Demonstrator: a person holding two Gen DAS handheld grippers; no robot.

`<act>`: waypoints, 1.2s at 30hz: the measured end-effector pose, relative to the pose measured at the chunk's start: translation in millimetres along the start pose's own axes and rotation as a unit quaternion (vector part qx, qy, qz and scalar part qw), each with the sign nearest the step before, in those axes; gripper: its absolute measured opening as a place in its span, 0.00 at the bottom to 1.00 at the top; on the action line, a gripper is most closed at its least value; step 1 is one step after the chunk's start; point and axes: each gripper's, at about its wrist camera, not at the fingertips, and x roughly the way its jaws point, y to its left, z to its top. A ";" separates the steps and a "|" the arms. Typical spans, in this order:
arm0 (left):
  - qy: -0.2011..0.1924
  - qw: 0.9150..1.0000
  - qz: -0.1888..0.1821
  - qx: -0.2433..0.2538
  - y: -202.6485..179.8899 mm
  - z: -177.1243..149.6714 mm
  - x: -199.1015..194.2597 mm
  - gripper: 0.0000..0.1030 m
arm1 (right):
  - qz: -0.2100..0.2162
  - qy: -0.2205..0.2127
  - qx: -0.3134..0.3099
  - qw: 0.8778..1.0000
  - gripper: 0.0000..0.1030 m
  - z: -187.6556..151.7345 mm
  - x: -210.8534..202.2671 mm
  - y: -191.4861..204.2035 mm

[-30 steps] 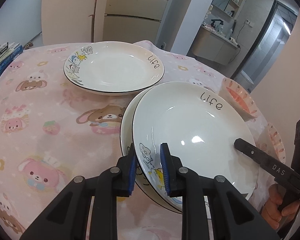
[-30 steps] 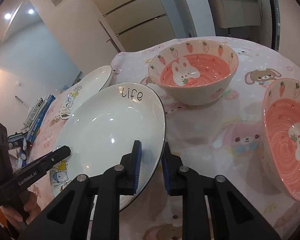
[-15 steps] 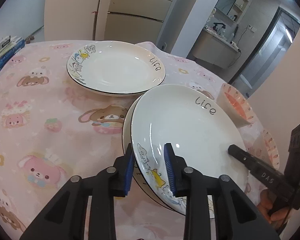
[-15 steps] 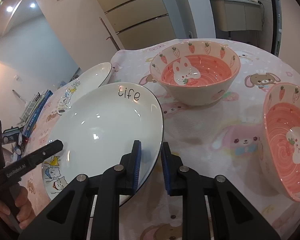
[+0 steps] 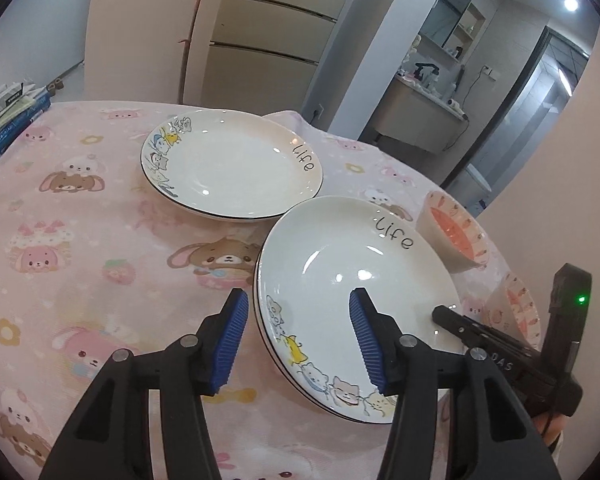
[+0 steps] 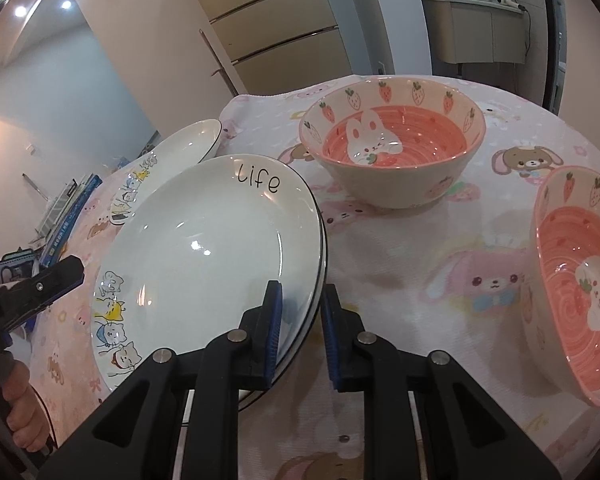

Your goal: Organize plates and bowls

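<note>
Left fingers [image 5: 233, 340]: the left gripper [image 5: 300, 336] is opening its jaws; the near rim of the top plate [image 5: 356, 280] is lying between the blue pads, untouched by either, so released.
Right fingers [image 6: 274, 330]: the right gripper [image 6: 300, 332] is pinching the opposite rim of the same top plate [image 6: 204, 248], pads pressed to it, jaws nearly closed.
Plate stack: the top plate is sitting on a second plate [image 6: 324, 256] whose dark edge is peeking out beneath; both are resting on the pink tablecloth [image 5: 80, 280].
Step in hand, as judged: seating the top plate on the stack, then letting go on the right side too.
Doing it well: checking that the rims are lining up before the right pads are loosening; drawing the left jaws back level, so that neither pad is nudging the rim.
Further off: a third plate [image 5: 232, 168] is lying alone just beyond the stack.
Bowls: two pink bowls, one behind the stack [image 6: 392, 148] and one at the right edge [image 6: 576, 280], are standing apart, not yet nested.
</note>
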 end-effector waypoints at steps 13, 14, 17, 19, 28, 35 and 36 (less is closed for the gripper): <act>0.013 0.999 0.041 0.001 8.9 -2.6 24.1 0.53 | -0.020 -0.006 -0.020 1.000 0.20 -1.6 -1.8 4.5; 0.015 0.999 0.042 0.000 10.5 -2.9 25.6 0.53 | -0.018 -0.007 -0.018 1.000 0.20 -1.4 -2.5 3.8; 0.013 0.999 0.041 0.000 11.8 -2.7 27.0 0.53 | -0.010 -0.022 -0.015 1.000 0.20 -1.3 -6.4 2.6; 0.001 0.999 0.043 0.005 11.9 -2.4 24.5 0.53 | -0.008 -0.037 -0.020 0.999 0.21 -1.7 -11.2 2.5; -0.091 0.994 0.047 0.027 3.7 1.8 -9.6 0.61 | -0.006 -0.089 -0.049 0.995 0.25 -1.4 -31.6 13.7; -0.178 0.982 0.015 0.063 -16.3 0.2 -55.0 0.77 | -0.013 -0.144 -0.078 0.986 0.25 1.6 -66.8 34.4; -0.194 0.979 0.001 0.069 -17.4 -0.7 -64.3 0.82 | -0.016 -0.150 -0.083 0.985 0.25 1.5 -74.1 36.6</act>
